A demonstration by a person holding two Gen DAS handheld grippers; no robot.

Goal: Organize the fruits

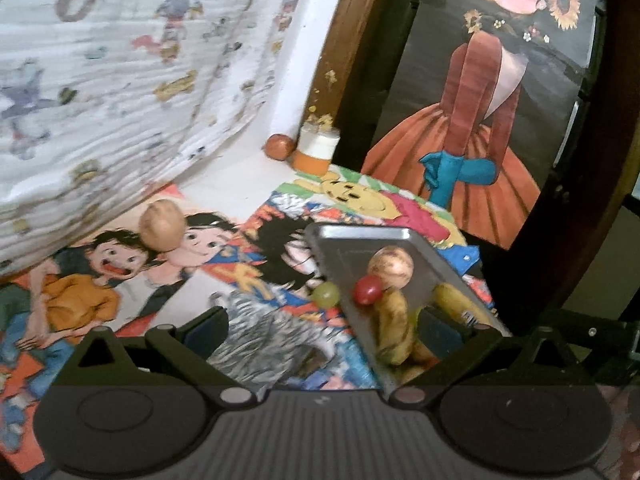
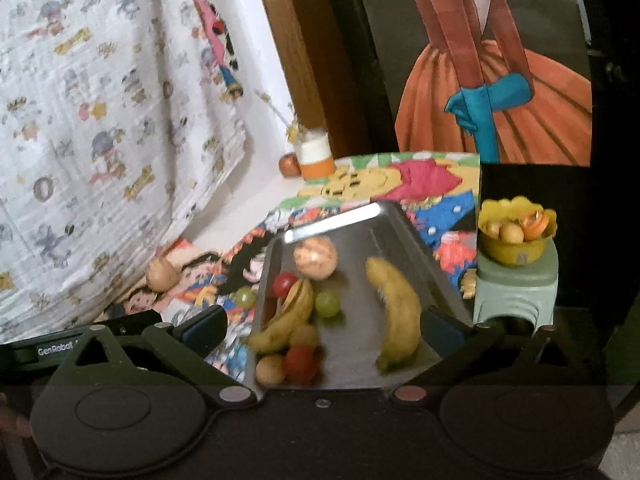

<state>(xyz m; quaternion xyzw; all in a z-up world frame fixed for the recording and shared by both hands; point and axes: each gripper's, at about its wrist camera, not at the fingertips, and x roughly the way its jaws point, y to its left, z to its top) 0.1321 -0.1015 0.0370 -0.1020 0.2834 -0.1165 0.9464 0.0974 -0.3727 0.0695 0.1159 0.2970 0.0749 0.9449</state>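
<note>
A steel tray lies on a cartoon-printed cloth and holds fruit. In the right wrist view it carries a peeled orange, a large banana, a smaller banana, a green grape, a red tomato and several small fruits at its near end. A green grape lies on the cloth just left of the tray. A tan round fruit sits farther left. My right gripper hangs open over the tray, empty. My left gripper is open above the tray's left edge, empty.
A small orange-and-white jar and a round brown fruit stand at the back by a wooden frame. A yellow bowl of fruit and peel sits on a pale green stool right of the cloth. A patterned white sheet hangs left.
</note>
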